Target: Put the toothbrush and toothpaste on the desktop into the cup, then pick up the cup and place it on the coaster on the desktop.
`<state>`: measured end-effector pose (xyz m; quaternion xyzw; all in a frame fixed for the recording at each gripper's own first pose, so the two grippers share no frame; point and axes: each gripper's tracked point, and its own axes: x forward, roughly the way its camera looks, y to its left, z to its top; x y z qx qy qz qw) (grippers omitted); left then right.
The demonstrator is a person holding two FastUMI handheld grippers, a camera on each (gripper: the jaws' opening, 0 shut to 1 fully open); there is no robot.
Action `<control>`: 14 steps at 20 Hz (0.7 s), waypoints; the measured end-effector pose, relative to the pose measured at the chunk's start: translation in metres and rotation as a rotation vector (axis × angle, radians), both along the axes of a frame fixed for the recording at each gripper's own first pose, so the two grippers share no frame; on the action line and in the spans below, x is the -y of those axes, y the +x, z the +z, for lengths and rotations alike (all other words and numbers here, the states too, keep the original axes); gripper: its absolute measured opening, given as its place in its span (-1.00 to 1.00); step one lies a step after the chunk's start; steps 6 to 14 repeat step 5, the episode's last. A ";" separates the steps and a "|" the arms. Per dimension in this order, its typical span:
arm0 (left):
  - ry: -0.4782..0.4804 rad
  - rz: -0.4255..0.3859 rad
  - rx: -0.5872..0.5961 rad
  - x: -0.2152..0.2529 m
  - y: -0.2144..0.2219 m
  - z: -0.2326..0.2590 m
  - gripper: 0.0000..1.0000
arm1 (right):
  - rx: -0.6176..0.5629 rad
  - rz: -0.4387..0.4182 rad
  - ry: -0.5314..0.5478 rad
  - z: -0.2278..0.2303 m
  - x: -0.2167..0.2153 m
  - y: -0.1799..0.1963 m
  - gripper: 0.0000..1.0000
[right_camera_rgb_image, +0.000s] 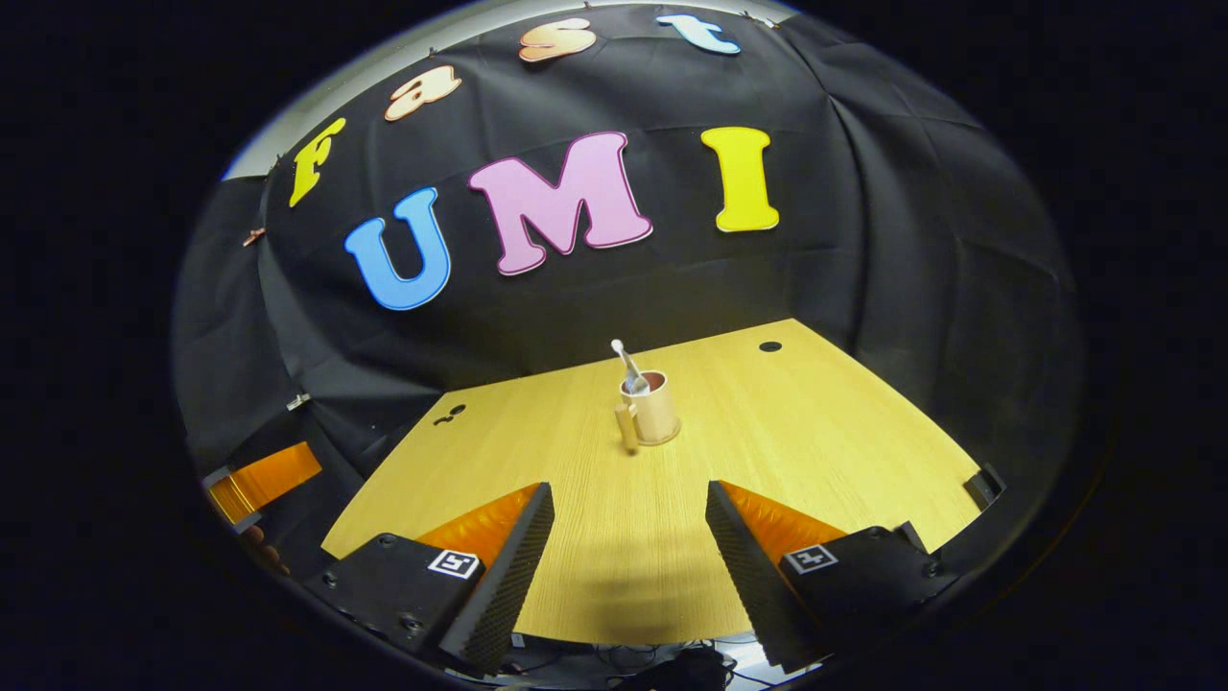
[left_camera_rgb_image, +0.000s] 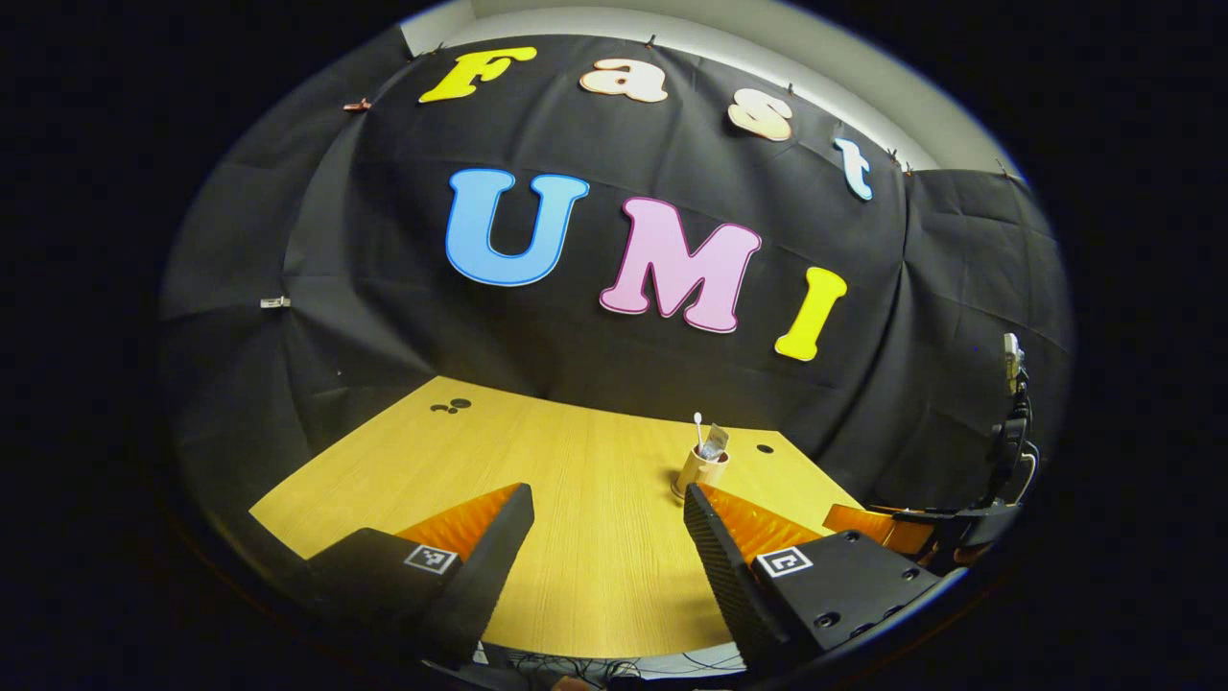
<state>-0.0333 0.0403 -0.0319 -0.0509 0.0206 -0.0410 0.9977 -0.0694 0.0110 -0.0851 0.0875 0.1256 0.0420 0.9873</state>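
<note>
The left tool hangs above the near part of the worktop with its fingers spread wide and nothing between them. Beyond its right finger stands the cup, upright and close to the far edge. The toothbrush and the toothpaste both stand inside the cup, long axes roughly vertical, the brush head up and to the left of the tube. To the right of the cup, near the edge of the left gripper view, the other tool shows partly.

The right tool also stands wide, holding nothing, with bare worktop between its fingers. Straight ahead of it the cup shows more clearly. Its handle is turned to the left and slightly toward the camera, and a thin rim of what may be the coaster sits under its base. Here the toothbrush leans up and to the left out of the cup. Well left of the cup, off the worktop, an orange part of the other tool appears.
</note>
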 end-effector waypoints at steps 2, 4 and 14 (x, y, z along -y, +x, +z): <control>-0.016 -0.002 -0.033 0.000 -0.005 -0.009 0.94 | -0.007 0.009 -0.003 -0.002 -0.004 -0.004 0.96; -0.043 -0.007 -0.053 0.004 -0.007 -0.012 0.95 | -0.010 0.019 0.001 0.000 -0.009 -0.008 0.96; -0.043 -0.013 -0.050 0.008 -0.008 -0.010 0.95 | -0.013 0.026 0.005 0.000 -0.013 -0.011 0.96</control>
